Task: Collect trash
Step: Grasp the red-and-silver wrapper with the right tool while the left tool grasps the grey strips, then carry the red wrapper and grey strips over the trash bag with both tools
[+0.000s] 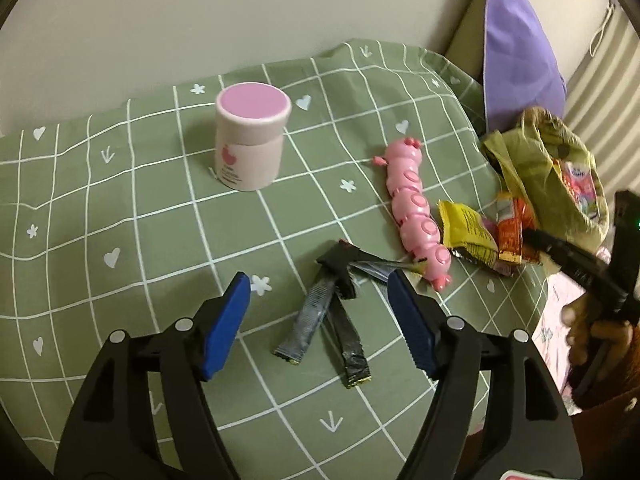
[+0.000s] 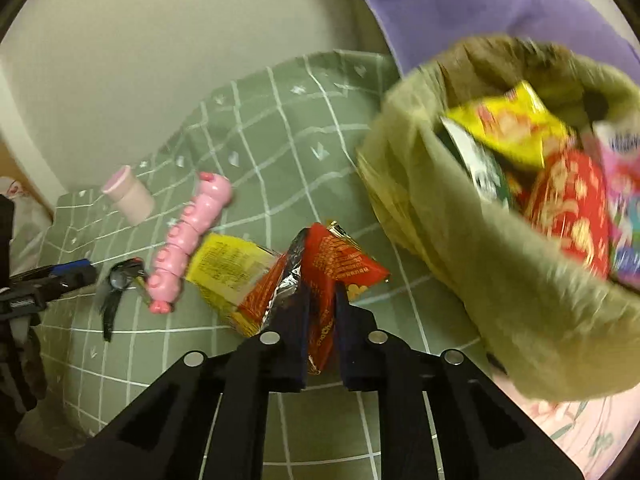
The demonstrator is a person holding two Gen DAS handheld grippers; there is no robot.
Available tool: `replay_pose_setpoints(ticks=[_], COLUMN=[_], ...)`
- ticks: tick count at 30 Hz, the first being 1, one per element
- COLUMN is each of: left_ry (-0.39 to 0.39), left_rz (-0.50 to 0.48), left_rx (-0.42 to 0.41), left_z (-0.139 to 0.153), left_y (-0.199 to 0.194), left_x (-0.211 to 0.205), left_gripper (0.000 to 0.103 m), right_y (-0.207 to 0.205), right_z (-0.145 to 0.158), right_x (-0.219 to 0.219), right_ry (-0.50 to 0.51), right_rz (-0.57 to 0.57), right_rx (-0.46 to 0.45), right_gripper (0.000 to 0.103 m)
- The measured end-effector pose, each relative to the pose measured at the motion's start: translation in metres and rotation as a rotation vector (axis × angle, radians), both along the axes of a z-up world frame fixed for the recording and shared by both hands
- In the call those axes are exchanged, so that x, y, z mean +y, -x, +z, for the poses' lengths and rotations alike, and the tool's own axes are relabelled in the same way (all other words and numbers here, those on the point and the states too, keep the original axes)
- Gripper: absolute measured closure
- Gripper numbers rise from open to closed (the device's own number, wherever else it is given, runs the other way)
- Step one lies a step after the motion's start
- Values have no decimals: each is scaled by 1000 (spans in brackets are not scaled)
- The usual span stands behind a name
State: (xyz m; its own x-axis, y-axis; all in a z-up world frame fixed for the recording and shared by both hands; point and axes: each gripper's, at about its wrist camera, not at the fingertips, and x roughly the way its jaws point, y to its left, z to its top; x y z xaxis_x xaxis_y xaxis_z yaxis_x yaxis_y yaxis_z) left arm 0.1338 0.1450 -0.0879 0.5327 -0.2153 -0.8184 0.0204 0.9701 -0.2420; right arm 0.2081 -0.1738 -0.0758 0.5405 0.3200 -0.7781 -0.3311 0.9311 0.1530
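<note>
Already several wrappers are seen inside the olive trash bag (image 2: 500, 272). A red snack wrapper (image 2: 340, 268) is clamped by the right gripper (image 2: 320, 320). Dark sachets (image 1: 332, 312) remain beneath the spread, empty left gripper (image 1: 320, 300).

The left wrist camera sits just behind the left gripper (image 1: 320, 292) and looks forward and down, across the green checked cloth (image 1: 120, 208) toward the pale wall (image 1: 200, 8). It is close to the cloth, with its blue fingers (image 1: 226, 322) big at the bottom. The right wrist camera sits behind the right gripper (image 2: 320, 292) and looks down too, from the other side. It is very near the olive trash bag (image 2: 500, 280), which looks blurry, so what is inside is hard to tell. Both views share the pink caterpillar toy (image 1: 416, 208), the pink-lidded jar (image 1: 252, 140), the yellow wrapper (image 1: 466, 232) and the dark wrappers (image 1: 332, 312). Each view also catches the other gripper at its edge.
</note>
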Motion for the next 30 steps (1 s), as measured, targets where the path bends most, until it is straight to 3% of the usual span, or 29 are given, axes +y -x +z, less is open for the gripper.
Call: replay_pose_setpoints(ticks=[4, 11, 14, 17, 21, 25, 30], left_ry=[-34, -9, 5, -51, -50, -24, 2], left_rz=[-13, -56, -49, -47, -52, -56, -90], left_rx=[-9, -6, 4, 20, 32, -44, -182], left_z=[2, 1, -7, -14, -18, 7, 61], left_y=[0, -3, -4, -6, -9, -9, -18], left_x=[-9, -12, -10, -13, -14, -16, -27], left_gripper=[35, 37, 46, 62, 80, 88, 88], right_y=[7, 10, 12, 14, 18, 22, 23], right_z=[22, 33, 36, 41, 50, 65, 97], right_x=[3, -3, -7, -11, -14, -19, -29], right_ry=[-2, -19, -31, -35, -36, -40, -55], right_rz=[36, 31, 23, 14, 5, -1, -21], right_rx=[-59, -76, -77, -90, -115, -156, -238], right_gripper=[91, 91, 91, 91, 91, 91, 91])
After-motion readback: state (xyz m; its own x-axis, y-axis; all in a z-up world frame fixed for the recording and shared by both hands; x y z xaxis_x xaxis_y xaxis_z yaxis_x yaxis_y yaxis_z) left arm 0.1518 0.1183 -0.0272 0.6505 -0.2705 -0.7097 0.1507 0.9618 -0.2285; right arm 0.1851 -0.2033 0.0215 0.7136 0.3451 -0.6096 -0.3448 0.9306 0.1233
